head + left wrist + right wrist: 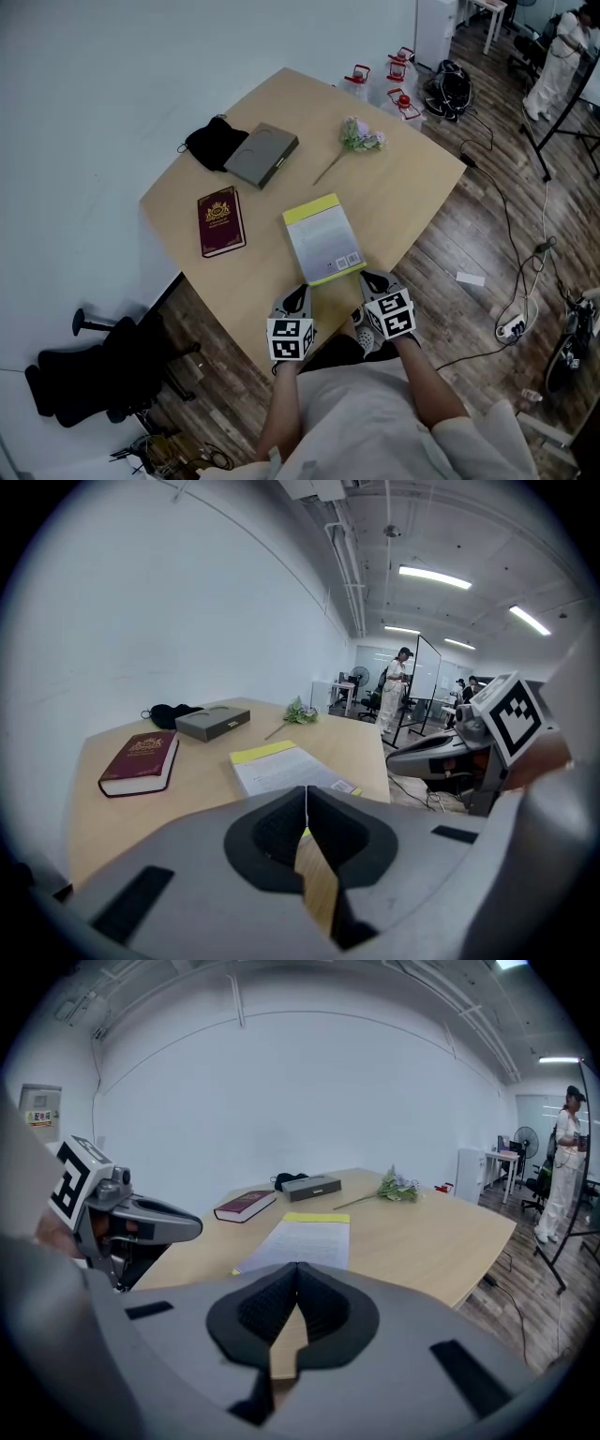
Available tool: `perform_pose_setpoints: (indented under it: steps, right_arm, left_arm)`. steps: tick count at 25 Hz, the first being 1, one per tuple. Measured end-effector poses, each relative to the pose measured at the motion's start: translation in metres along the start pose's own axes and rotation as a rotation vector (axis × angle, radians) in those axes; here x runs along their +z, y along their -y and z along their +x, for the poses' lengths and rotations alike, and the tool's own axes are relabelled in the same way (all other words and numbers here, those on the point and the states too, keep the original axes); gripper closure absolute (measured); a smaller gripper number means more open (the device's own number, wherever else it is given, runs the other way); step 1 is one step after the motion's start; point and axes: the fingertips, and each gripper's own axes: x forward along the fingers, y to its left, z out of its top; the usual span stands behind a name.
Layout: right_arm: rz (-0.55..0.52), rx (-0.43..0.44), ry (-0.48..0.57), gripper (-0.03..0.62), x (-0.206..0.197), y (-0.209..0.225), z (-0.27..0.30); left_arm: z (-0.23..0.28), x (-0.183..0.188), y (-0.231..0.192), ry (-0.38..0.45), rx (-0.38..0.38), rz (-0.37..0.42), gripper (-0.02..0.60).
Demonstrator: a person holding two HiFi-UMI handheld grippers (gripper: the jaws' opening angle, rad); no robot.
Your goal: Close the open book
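- Holding one tool in each hand at the near edge of the table, we have the left gripper pressed together on nothing. Its two dark pads meet along one line, with only bare wood behind them.
- The right gripper is likewise squeezed tight and empty. It sits just beside the left one, and both aim across the table.
- Just past both tips lies the book, flat on the wood with a short edge toward us. It shows as a single block, not a two-page spread. The top is a pale printed face with a yellow band at the far end and what looks like a barcode at the near right corner.
- We read it as shut with a cover uppermost, though the print is too small to be sure it is a cover and not a page.
- On that reading, the book already lies as the task wants. Doing this well is then a matter of care. We hold the tips clear of the top face, drag nothing across it, and look along the near edge to confirm the top sheet sits flush, with no corner lifted.
- Farther left a maroon book lies closed, well apart.
- Beyond it a grey case touches a black pouch, and a flower sprig rests near the far edge.
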Motion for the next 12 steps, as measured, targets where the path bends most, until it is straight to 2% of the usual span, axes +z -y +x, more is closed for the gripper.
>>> perform_pose_setpoints:
  steps: [12]
  right_arm:
    - [-0.012, -0.05, 0.052, 0.586, 0.018, 0.015, -0.007]
  left_arm:
    - [0.0, -0.008, -0.003, -0.011, -0.001, 0.008, 0.558]
